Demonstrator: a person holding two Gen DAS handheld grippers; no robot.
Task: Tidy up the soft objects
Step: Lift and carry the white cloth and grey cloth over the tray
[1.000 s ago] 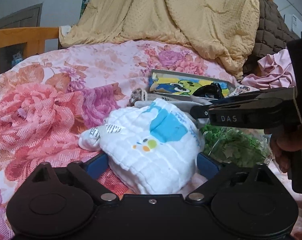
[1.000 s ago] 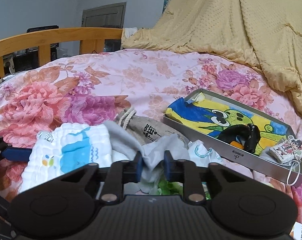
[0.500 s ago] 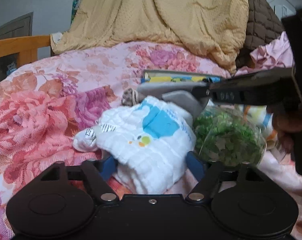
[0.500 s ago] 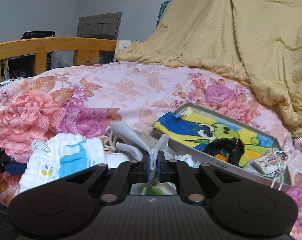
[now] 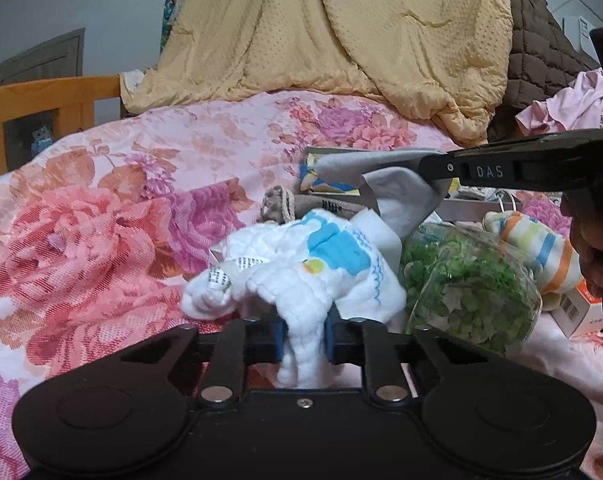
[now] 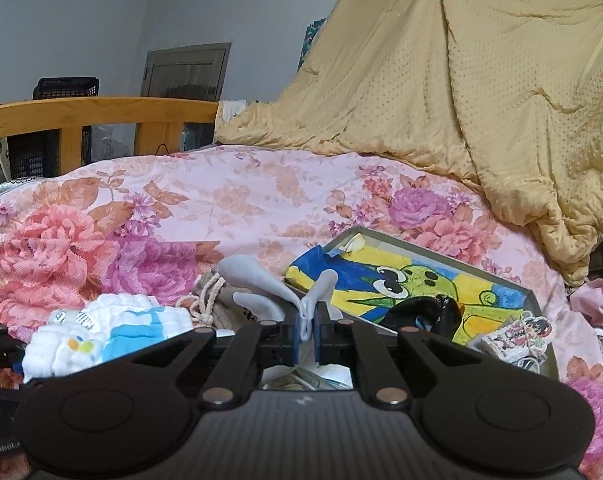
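**Both grippers on cloths**

White quilted cloth (image 5: 301, 276) near centre on floral bedspread (image 5: 101, 220); left gripper (image 5: 304, 334) jaws closing, pads pinching its bunched fold. Right gripper (image 6: 308, 330) clamped tight on grey cloth (image 6: 261, 284), lifted left of picture tray (image 6: 533, 292). Risk: thin pinch slips, or cloths snag together.

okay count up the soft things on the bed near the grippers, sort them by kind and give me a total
Cloths: 2, a white muslin cloth and a grey cloth
Drawstring pouches: 1, the beige drawstring pouch
Striped socks: 1, the striped sock
Total: 4
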